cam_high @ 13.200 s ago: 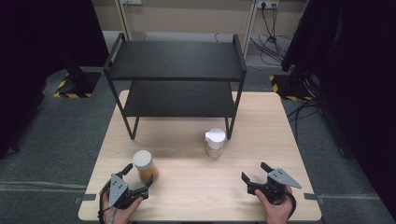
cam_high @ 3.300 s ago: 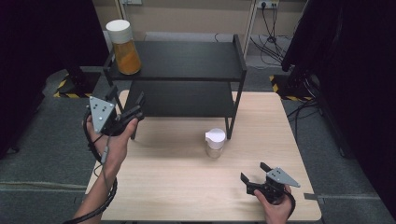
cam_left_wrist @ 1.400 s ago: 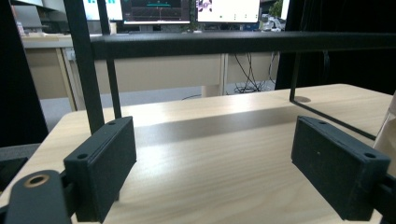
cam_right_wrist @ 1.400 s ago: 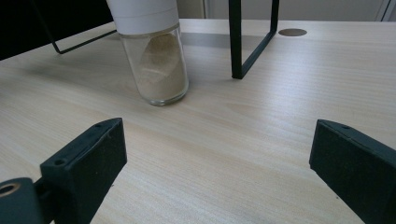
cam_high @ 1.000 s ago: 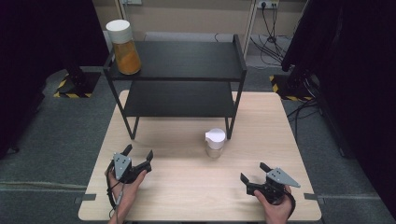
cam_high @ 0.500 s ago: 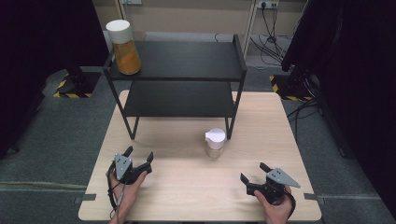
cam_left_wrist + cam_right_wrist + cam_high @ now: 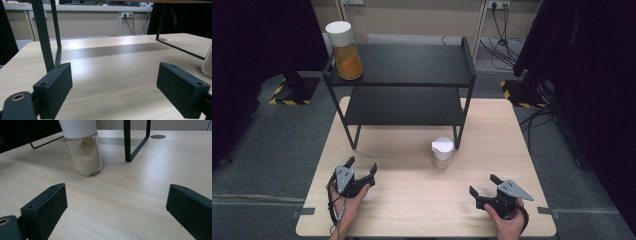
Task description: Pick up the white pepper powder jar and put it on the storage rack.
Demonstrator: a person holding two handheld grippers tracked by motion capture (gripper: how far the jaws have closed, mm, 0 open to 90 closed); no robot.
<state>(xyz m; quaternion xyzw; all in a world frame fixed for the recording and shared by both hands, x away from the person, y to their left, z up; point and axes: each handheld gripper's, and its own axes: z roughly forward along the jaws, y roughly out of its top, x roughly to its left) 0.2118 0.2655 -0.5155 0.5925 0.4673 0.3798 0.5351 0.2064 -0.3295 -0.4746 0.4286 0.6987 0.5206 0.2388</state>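
the small glass jar with a white cap stands upright on the desk, just in front of the black shelf rack's right near leg. the right gripper view shows pale powder inside the small glass jar, which the high view does not reveal. the right gripper rests near the desk's near right edge, fingers wide apart and empty. the left gripper lies at the near left, fingers also apart. an orange-filled jar stands on the rack's top shelf, far left corner.
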